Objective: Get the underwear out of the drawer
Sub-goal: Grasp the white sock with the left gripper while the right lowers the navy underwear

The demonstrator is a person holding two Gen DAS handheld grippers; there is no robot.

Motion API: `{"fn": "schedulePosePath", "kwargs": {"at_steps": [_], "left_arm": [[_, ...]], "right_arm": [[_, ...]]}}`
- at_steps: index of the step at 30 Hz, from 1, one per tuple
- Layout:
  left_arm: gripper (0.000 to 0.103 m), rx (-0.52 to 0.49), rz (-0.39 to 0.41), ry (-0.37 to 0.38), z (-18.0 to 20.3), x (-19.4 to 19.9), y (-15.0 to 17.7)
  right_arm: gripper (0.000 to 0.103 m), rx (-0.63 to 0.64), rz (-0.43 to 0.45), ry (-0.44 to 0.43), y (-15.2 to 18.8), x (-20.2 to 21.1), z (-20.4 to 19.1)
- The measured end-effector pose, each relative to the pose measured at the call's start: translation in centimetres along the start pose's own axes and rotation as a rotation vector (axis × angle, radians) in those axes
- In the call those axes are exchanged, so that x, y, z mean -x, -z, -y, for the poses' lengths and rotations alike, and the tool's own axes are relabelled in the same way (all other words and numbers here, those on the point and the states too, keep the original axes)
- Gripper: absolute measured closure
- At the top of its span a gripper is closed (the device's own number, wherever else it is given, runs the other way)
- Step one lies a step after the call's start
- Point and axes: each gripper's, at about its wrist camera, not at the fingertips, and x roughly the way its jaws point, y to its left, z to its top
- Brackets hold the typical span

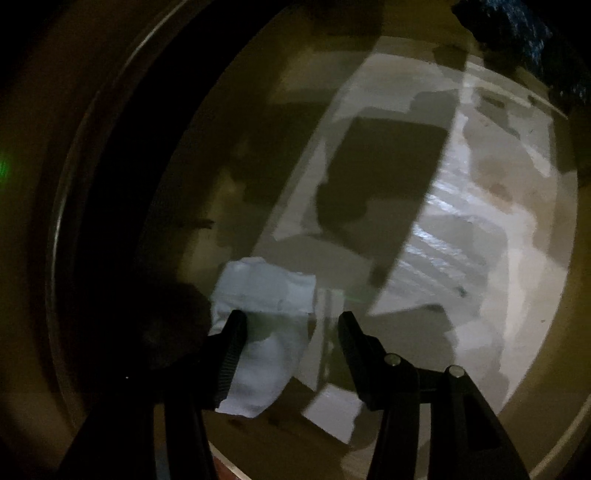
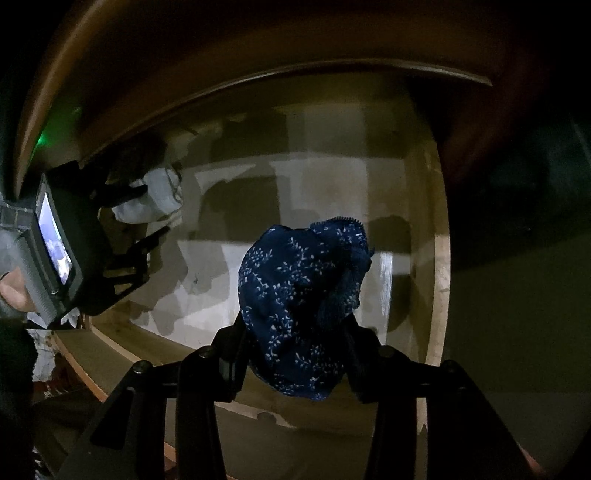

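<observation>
A dim wooden drawer [image 2: 439,277] lined with pale paper lies below both grippers. My right gripper [image 2: 295,325] is shut on a bunched dark-blue underwear with small white sprigs [image 2: 303,288], held above the drawer floor. That blue cloth also shows in the top right corner [image 1: 517,33] of the left wrist view. My left gripper [image 1: 291,325] stands open over a white underwear [image 1: 266,317] near the drawer's left end. The cloth rests against the left finger [image 1: 232,347]; the right finger [image 1: 354,343] is clear of it. From the right wrist view the left gripper [image 2: 155,210] straddles that white cloth [image 2: 159,192].
The paper lining [image 1: 480,221] is patchy and torn, with bare wood showing. The drawer's curved front edge [image 1: 59,229] runs down the left. A hand [image 2: 14,291] holds the left gripper's body with its lit screen [image 2: 55,240]. Patterned fabric [image 2: 44,354] shows outside the drawer.
</observation>
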Motion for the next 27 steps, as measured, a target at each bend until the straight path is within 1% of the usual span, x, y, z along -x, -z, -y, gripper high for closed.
{"fn": "schedulePosePath", "kwargs": {"at_steps": [1,2,3,5,6,8,9,11,12,14,15,19,21,23,25,27], "left_arm": [[0.051,0.009,-0.004,0.028,-0.1,0.3,0.0],[0.051,0.021,-0.004,0.08,-0.2,0.7,0.0],[0.055,0.029,-0.004,0.134,-0.3,1.1,-0.1],[0.06,0.024,-0.016,0.205,0.0,1.8,0.4],[0.06,0.031,-0.015,0.232,-0.1,2.2,0.6],[0.06,0.043,-0.027,0.255,-0.4,2.7,1.1],[0.06,0.048,-0.027,0.252,-0.6,3.0,1.4],[0.06,0.061,0.003,0.227,-1.2,3.7,2.0],[0.06,0.073,0.016,0.228,-1.7,3.7,1.9],[0.06,0.126,0.059,0.217,-2.8,4.3,2.7],[0.06,0.137,0.064,0.208,-3.0,4.6,2.9],[0.06,0.125,0.042,0.213,-3.3,3.6,3.3],[0.06,0.119,0.033,0.21,-2.3,3.9,3.3],[0.06,0.113,0.036,0.206,-2.4,3.6,3.2],[0.06,0.117,0.048,0.148,-2.2,3.0,2.9],[0.06,0.111,0.035,0.121,-1.9,1.8,2.1]], "right_arm": [[0.06,0.006,-0.002,0.002,0.0,0.0,-0.2],[0.06,0.009,-0.005,0.001,0.0,0.0,-0.3],[0.06,0.013,-0.008,-0.001,0.0,0.0,-0.3],[0.06,0.016,-0.007,-0.001,-0.1,0.1,-0.4],[0.06,0.018,-0.006,0.001,-0.1,0.2,-0.4],[0.06,0.018,-0.003,-0.002,-0.2,0.4,-0.5],[0.06,0.017,-0.001,-0.004,-0.2,0.4,-0.6],[0.06,0.016,0.004,-0.011,-0.3,0.6,-0.7],[0.06,0.017,0.005,-0.012,-0.3,0.7,-0.7],[0.06,0.019,0.009,-0.015,-0.2,0.7,-0.7],[0.06,0.019,0.01,-0.018,-0.2,0.7,-0.7],[0.06,0.042,-0.023,-0.004,-0.1,-0.1,-0.9],[0.06,0.04,-0.042,-0.015,-0.1,-0.4,-0.9],[0.06,0.036,-0.059,-0.005,-0.1,-0.8,-1.0],[0.06,0.036,-0.076,-0.006,-0.1,-1.1,-1.0],[0.06,0.033,-0.078,-0.006,0.1,-1.0,-1.0]]}}
